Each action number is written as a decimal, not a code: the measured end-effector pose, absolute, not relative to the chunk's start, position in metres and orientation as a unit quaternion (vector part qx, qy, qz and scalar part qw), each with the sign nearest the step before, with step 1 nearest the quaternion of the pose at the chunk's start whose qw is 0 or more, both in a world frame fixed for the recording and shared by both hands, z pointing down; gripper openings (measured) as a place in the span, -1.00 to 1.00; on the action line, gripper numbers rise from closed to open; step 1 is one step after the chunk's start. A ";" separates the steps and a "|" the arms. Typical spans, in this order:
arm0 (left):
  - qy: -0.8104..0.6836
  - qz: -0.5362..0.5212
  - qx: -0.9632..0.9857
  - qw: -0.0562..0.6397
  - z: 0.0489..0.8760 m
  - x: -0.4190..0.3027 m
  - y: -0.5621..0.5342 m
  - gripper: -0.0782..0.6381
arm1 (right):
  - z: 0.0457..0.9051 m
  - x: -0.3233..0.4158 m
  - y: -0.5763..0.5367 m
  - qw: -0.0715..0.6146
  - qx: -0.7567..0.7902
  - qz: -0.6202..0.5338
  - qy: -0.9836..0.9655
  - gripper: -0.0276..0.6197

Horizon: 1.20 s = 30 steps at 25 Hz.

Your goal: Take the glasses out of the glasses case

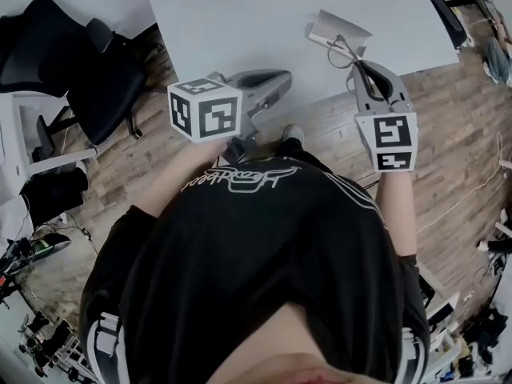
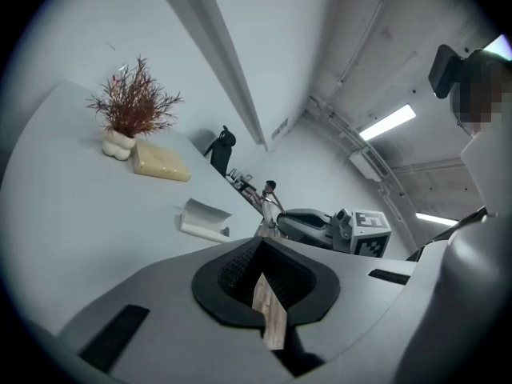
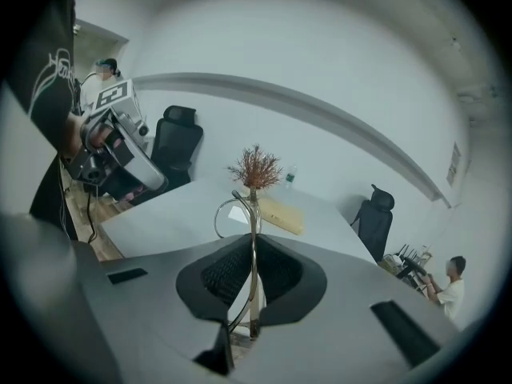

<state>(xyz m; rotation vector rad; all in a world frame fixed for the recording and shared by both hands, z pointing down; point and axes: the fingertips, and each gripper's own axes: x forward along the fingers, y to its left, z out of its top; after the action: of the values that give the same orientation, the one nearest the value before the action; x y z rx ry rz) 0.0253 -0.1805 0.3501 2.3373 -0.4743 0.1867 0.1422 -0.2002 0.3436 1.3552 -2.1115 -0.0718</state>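
Gripping, my right tongs (image 1: 358,64): pressed together on the thin metal frame of the glasses (image 1: 345,51).
Glasses: held over the tabletop's (image 1: 240,30) near edge by its right corner, just on my side of the glasses case (image 1: 336,29).
Glasses case: lying open near that same corner.
My left tongs (image 1: 276,78): closed on nothing, over the near edge, well apart from the case.
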 end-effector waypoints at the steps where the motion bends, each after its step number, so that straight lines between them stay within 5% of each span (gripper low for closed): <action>1: -0.182 0.073 0.914 0.355 0.345 0.024 -0.175 -0.76 | 0.338 0.142 -0.191 0.300 0.520 -0.025 -0.800 -0.86; 30: -0.088 0.044 0.949 0.300 0.288 -0.043 -0.023 -0.76 | 0.276 0.047 0.014 0.059 0.564 0.101 -0.818 -0.86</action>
<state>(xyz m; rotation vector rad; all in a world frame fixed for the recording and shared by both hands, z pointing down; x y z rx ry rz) -0.0427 -0.0228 0.2884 2.5188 -0.2348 0.1181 0.0470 0.0138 0.2763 1.7072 -2.4765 0.3067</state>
